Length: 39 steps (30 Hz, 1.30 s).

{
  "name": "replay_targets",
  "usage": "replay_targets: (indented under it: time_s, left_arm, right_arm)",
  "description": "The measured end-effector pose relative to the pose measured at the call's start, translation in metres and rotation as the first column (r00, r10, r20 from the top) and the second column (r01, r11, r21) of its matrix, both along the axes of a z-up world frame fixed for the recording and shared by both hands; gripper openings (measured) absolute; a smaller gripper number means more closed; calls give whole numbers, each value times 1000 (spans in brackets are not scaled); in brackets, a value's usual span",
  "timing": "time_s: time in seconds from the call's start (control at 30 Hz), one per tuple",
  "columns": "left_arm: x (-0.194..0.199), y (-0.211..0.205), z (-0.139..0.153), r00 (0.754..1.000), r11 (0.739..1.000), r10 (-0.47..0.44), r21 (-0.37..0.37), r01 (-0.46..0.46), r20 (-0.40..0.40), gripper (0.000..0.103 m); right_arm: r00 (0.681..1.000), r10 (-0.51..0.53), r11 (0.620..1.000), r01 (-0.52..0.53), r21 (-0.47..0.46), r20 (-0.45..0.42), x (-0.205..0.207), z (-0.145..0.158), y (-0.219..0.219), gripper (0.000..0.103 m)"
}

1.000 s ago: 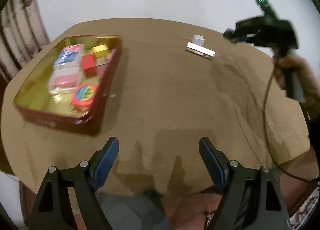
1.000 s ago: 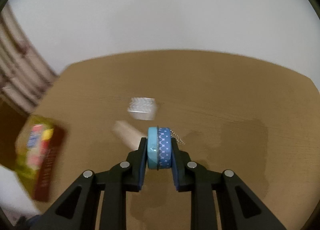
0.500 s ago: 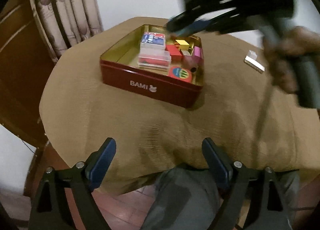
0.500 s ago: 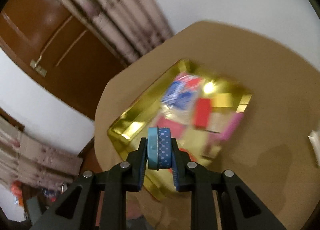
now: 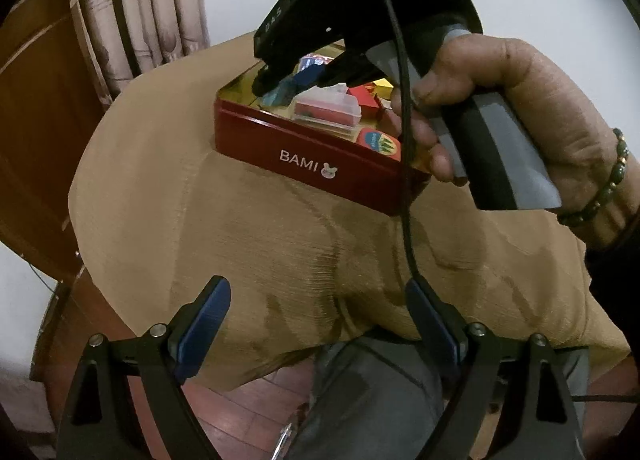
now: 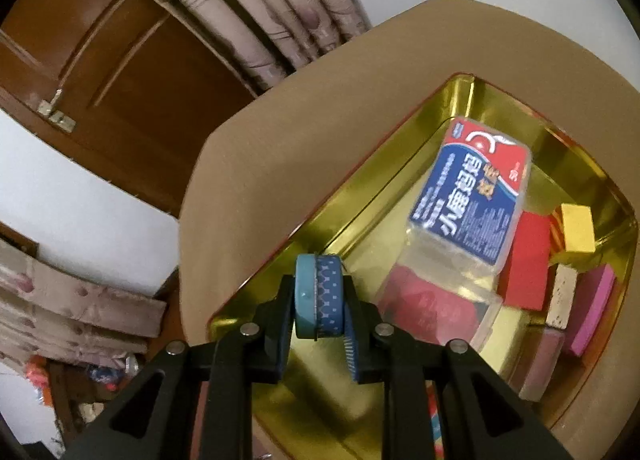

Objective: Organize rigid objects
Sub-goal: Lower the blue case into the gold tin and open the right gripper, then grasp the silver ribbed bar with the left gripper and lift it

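1. Left wrist view: our left gripper (image 5: 316, 324) hangs back over the near edge of the table (image 5: 168, 195), its jaws wide apart with nothing between them. It has no job in this step, so we would hold it where it is, well clear of the red tin (image 5: 308, 163).
2. Same view: the right gripper (image 5: 288, 85) reaches down over the far left corner of the tin, held in our right hand (image 5: 520, 119). Its cable (image 5: 404, 147) drapes across the tin's front wall; we should watch that it does not catch the rim as we pull out.
3. Right wrist view: the right gripper (image 6: 318, 300) is clamped on the blue tape roll (image 6: 318, 298), which stands on edge between the pads, above the bare gold floor in the tin's (image 6: 400, 163) near corner.
4. Same view: the clear box with the blue label (image 6: 472, 203) and the clear box with red contents (image 6: 432, 300) lie just to the right. We judge the free floor to be on the left, so we would lower straight down there rather than drift right.
5. On edge the roll may well roll off when freed. We would set it down until it touches the floor, part the jaws slowly, then lift straight up.
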<state>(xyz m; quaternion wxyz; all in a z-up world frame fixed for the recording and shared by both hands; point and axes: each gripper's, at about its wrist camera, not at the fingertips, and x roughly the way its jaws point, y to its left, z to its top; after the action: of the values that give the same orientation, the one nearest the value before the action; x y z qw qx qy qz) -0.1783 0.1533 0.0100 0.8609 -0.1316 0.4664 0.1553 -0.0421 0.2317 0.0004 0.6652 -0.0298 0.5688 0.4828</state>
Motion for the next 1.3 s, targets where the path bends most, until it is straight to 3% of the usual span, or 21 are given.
replay_targets:
  time_s: [0.2, 0.3, 0.37, 0.4, 0.43, 0.47, 0.5, 0.57, 0.63, 0.77, 0.9, 0.97, 1.03, 1.13, 1.23, 1.3]
  left_arm:
    - [1, -2, -6, 1000, 1000, -3, 3, 3, -15, 87]
    - [1, -4, -6, 1000, 999, -9, 38, 9, -12, 87]
    - [2, -9, -5, 1000, 999, -20, 39, 20, -7, 87]
    - [2, -11, -4, 1000, 999, -30, 32, 31, -2, 87]
    - [1, -14, -3, 999, 999, -46, 28, 45, 5, 87]
    - [2, -19, 0, 998, 998, -63, 27, 62, 13, 87]
    - [2, -22, 2, 997, 997, -77, 28, 77, 18, 87]
    - [3, -36, 8, 991, 991, -132, 28, 131, 36, 87]
    - [9, -52, 12, 981, 982, -190, 19, 189, 38, 88]
    - [41, -81, 19, 962, 961, -270, -54, 272, 46, 89]
    - [91, -104, 24, 954, 938, -294, -177, 299, 57, 89]
    - [126, -120, 25, 957, 934, -287, -209, 290, 46, 89]
    - [156, -136, 25, 954, 926, -297, -232, 299, 44, 89]
    - [207, -162, 25, 958, 920, -282, -271, 284, 45, 89]
    - [259, -181, 15, 973, 922, -231, -319, 220, 1, 89]
    - [289, -190, 6, 980, 922, -196, -344, 177, -23, 89]
  right_arm:
    - [998, -53, 995, 54, 85, -18, 12, 5, -20, 28]
    - [990, -119, 981, 105, 161, 80, 9, 27, -65, 28]
    - [957, -208, 970, 174, 172, 204, 3, 41, -112, 28]
    - [930, -246, 965, 206, 165, 275, 1, 46, -135, 28]
    - [881, -293, 956, 257, 144, 372, -5, 49, -162, 29]
    - [808, -338, 938, 329, 105, 482, -9, 49, -195, 33]
    - [757, -358, 922, 380, 77, 547, -12, 47, -220, 40]
    - [646, -376, 864, 504, -1, 664, -11, 31, -284, 43]
    - [604, -362, 798, 594, -99, 710, -4, 10, -336, 43]
    - [595, -382, 681, 698, -219, 707, 6, -32, -435, 43]
    - [585, -442, 631, 742, -228, 680, 4, -53, -487, 43]
    - [581, -511, 630, 755, -184, 634, 6, -53, -504, 43]
    - [551, -549, 626, 769, -127, 629, 4, -46, -513, 44]
    - [581, -547, 641, 754, -144, 603, 8, -49, -512, 46]
    - [572, -556, 659, 745, -99, 603, 4, -43, -514, 48]
    - [566, -585, 664, 745, -57, 581, 0, -39, -523, 54]
